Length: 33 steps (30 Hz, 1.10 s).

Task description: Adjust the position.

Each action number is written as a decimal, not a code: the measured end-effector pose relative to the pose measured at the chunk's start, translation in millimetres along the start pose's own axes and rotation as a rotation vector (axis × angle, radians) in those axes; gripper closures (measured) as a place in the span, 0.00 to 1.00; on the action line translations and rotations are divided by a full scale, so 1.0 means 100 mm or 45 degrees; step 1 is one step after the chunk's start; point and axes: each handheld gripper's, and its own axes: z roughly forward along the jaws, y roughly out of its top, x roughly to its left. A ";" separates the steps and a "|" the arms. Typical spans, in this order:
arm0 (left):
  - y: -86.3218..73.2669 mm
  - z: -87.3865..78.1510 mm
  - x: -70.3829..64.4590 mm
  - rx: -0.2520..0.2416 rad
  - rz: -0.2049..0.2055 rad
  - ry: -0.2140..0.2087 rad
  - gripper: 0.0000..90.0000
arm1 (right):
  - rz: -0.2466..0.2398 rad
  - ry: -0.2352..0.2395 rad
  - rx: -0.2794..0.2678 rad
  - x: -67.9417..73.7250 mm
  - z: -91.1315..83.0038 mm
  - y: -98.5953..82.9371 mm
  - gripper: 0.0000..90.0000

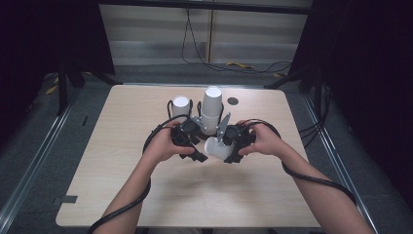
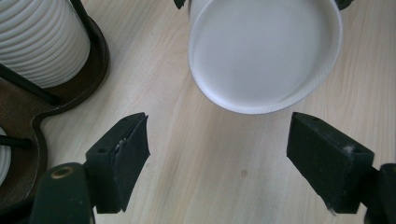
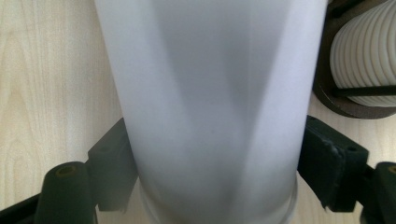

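Right gripper clamps a smooth white plastic cup across its body, held tilted above the pale wooden table. Left gripper stands open, jaws well apart, near the cup's flat base. Ribbed white cup stacks stand in a dark holder just behind.

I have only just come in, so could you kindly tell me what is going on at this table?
A person works with a hand-held gripper in each hand. The right hand-held gripper is shut on a plain white paper cup, held tipped over above the light wooden table. The left hand-held gripper is open, just short of that cup's base. Behind stands a dark holder with ribbed white cup stacks.
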 end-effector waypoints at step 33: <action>0.10 0.05 -0.06 -0.056 0.035 -0.023 0.24 | -0.031 0.021 -0.022 0.03 0.05 0.08 0.24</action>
